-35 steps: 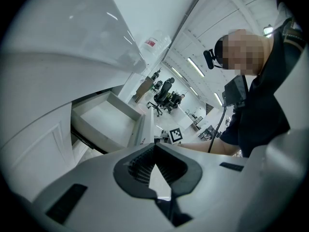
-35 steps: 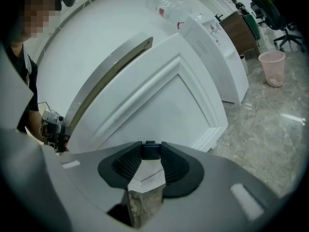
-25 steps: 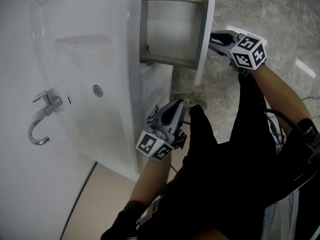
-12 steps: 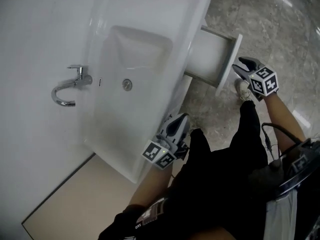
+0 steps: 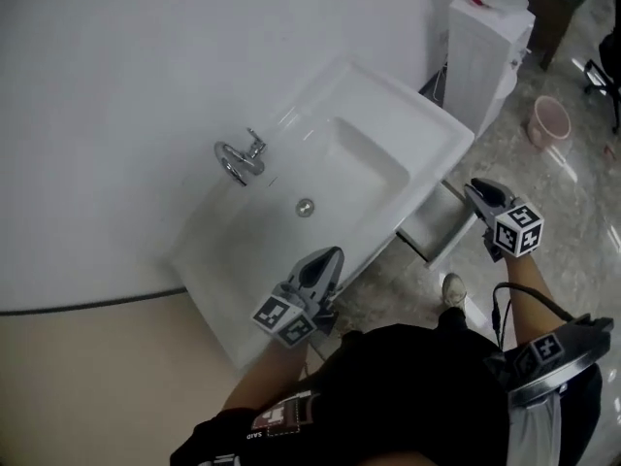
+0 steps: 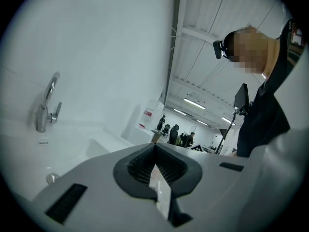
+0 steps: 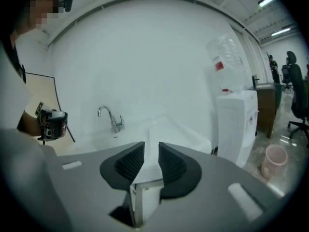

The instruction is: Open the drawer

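Observation:
The white drawer [image 5: 434, 229] stands pulled out from under the white sink [image 5: 388, 124], only its front end showing past the basin rim. My right gripper [image 5: 473, 188] hovers just right of and above the drawer, apart from it. Its jaws have just been closing, and in the right gripper view the right gripper [image 7: 151, 144] is open by a narrow gap with nothing between the pads. My left gripper [image 5: 336, 252] floats over the sink's near rim. In the left gripper view, the left gripper [image 6: 155, 146] has its tips together, shut on nothing.
A chrome faucet [image 5: 238, 158] sits at the sink's back by the white wall. A white water dispenser [image 5: 485, 42] stands to the sink's right, with a pink bucket [image 5: 550, 119] on the marble floor beyond it. My shoe [image 5: 452, 287] is below the drawer.
Both grippers have risen from drawer height to sink-rim height. The right one has come away from the drawer front. The drawer stays pulled out, and the head view has lifted and swung.

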`<state>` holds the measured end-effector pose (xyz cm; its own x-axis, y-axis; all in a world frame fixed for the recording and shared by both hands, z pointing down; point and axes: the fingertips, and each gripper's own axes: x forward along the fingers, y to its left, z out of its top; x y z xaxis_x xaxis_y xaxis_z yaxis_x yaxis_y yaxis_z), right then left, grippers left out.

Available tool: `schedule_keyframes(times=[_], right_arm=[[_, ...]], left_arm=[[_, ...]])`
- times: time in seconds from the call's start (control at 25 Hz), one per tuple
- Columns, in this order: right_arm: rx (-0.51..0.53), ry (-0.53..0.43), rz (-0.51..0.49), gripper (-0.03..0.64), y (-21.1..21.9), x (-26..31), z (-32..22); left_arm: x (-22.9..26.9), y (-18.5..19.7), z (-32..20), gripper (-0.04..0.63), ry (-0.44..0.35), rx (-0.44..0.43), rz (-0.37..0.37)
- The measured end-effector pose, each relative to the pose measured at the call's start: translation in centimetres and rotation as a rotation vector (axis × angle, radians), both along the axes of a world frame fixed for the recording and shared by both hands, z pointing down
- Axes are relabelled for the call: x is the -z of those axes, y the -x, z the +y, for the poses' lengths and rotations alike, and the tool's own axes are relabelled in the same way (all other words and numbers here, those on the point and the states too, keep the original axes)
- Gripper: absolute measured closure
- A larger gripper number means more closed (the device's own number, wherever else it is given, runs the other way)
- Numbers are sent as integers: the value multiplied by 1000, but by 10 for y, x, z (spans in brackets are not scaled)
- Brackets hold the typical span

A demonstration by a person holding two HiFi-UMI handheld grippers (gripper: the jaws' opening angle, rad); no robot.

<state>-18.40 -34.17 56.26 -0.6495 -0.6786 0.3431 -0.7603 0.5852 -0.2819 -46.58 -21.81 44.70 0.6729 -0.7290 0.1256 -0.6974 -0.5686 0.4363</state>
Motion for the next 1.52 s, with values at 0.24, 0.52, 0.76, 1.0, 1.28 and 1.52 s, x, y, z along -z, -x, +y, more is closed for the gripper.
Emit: schedule_keyframes(times=[0.24,0.52,0.76,1.0,1.28,1.52], right_arm=[[128,-190,-62,568,74,137,-16],[294,-314,-47,596,149,239,-4],[371,-333,-57,617,193,280,20],[464,-320,-87,617,222,289,53],[489,-302,-107,618,239,293,65],[459,-252,-129,618,232,285,57]], left_arm=[[95,57,4,595,-150,121,-12],[174,107,24,595,-319,249,-37],[206,131,46,595,-349,318,-68],[215,140,66,595,-373,349,-80],[217,153,74,595,-357,387,-68],[213,141,71,595,-345,370,-53]])
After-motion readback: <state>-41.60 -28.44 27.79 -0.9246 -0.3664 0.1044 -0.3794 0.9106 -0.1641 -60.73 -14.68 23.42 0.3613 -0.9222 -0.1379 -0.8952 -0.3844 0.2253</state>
